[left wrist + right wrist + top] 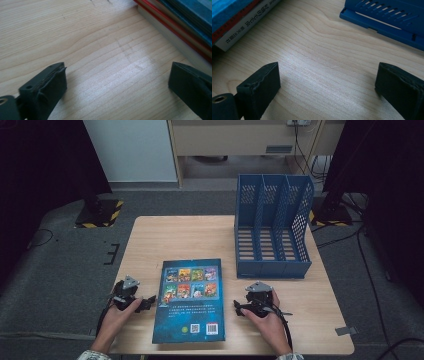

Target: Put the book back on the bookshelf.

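I see the book stack (190,300) lying flat on the table (150,240), between my two grippers. The left gripper (148,303) and right gripper (237,308) both have jaws spread wide, grasping nothing.

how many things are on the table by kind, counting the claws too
books, stacked, dark blue cover on top: the high view shows 1; the edges in the left gripper view suggest several, number unclear
blue file racks, three slots: 1
claws, left claw and right claw, both open, holding nothing: 2
total: 4, counting the stack as one
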